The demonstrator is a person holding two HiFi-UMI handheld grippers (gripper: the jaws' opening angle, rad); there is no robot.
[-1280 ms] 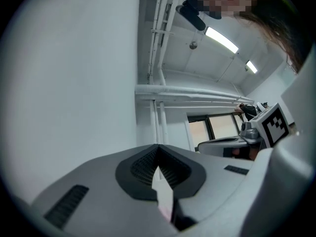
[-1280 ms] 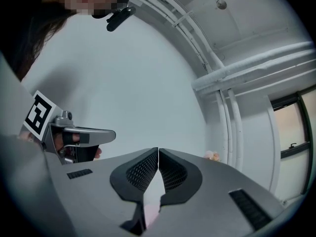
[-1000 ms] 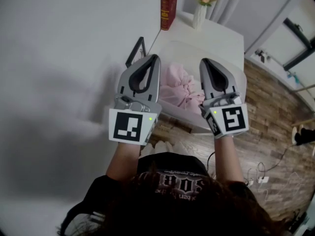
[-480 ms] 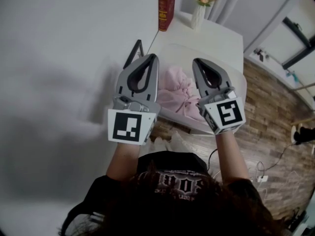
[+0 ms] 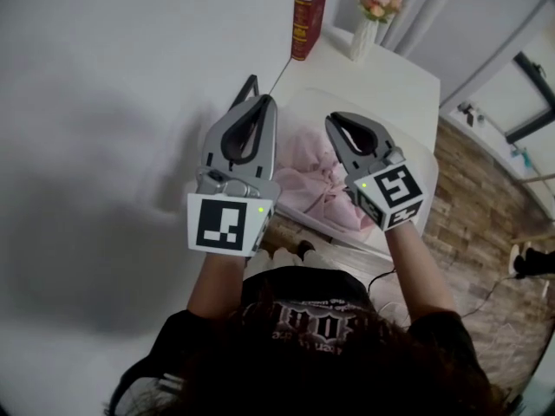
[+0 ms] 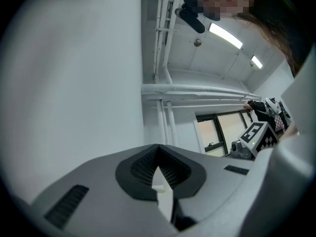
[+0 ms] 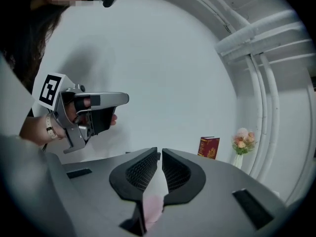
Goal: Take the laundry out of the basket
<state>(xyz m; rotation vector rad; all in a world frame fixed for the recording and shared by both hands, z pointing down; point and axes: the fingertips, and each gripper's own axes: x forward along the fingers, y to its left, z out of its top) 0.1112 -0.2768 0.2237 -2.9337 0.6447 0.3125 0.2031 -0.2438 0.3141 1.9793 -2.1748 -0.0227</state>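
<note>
Right gripper: shut, empty, tilted down toward pink laundry heaped in white basket, just ahead and below. Left gripper: shut, empty, aimed higher. Likely lead with right; open jaws first.

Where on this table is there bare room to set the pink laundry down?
Free: the white tabletop strip between the basket and the red book and flower vase. Crowded: the near end, filled by the basket with the pink laundry.
</note>
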